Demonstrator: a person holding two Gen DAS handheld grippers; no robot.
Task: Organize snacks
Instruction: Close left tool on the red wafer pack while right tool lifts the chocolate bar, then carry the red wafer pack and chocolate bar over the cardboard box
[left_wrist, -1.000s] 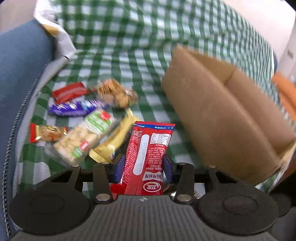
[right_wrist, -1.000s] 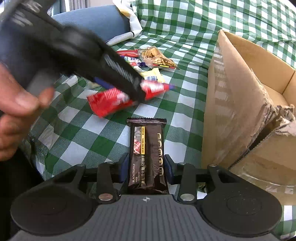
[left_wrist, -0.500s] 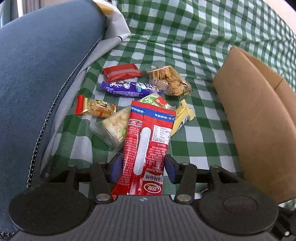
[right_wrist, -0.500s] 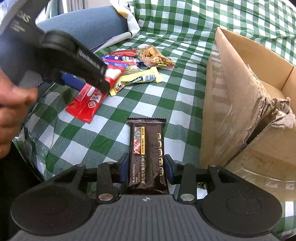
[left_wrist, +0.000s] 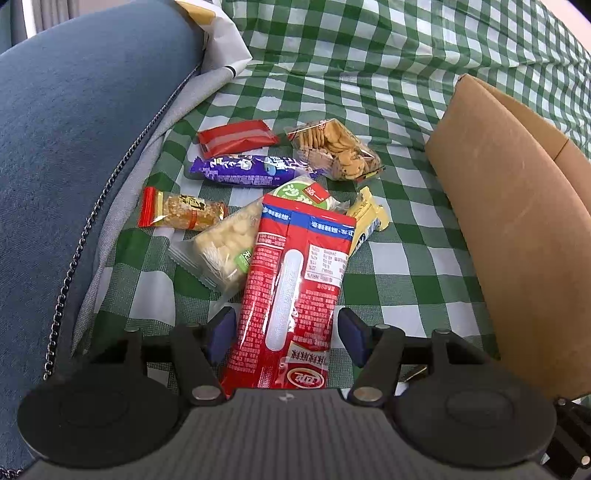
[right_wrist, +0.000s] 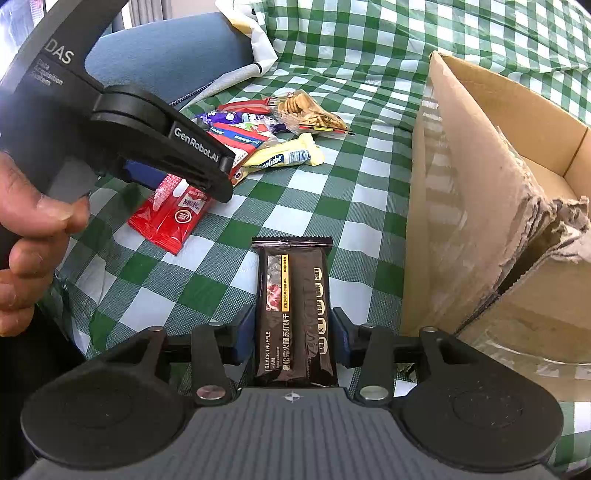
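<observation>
My left gripper (left_wrist: 286, 328) stands open around a red snack packet (left_wrist: 291, 295); its pads sit clear of the packet's sides, and the packet lies on the checked cloth against the snack pile. In the right wrist view the same packet (right_wrist: 173, 218) lies flat under the left gripper (right_wrist: 173, 177). My right gripper (right_wrist: 293, 332) is shut on a dark brown cracker packet (right_wrist: 293, 306), held above the cloth beside the cardboard box (right_wrist: 480, 206). The pile holds a purple bar (left_wrist: 240, 170), a biscuit bag (left_wrist: 332, 147), a green-labelled bag (left_wrist: 236, 247) and a yellow bar (right_wrist: 284, 157).
A green and white checked cloth (left_wrist: 406, 258) covers the seat. A blue cushion (left_wrist: 74, 147) rises at the left. The open cardboard box (left_wrist: 517, 206) stands at the right, its near wall torn. A red packet (left_wrist: 236, 138) and an orange-red bar (left_wrist: 177, 212) lie in the pile.
My left gripper swung left away from the box, came down to the snack pile and opened, leaving the red packet on the cloth. My right gripper kept the dark packet and hardly moved.
</observation>
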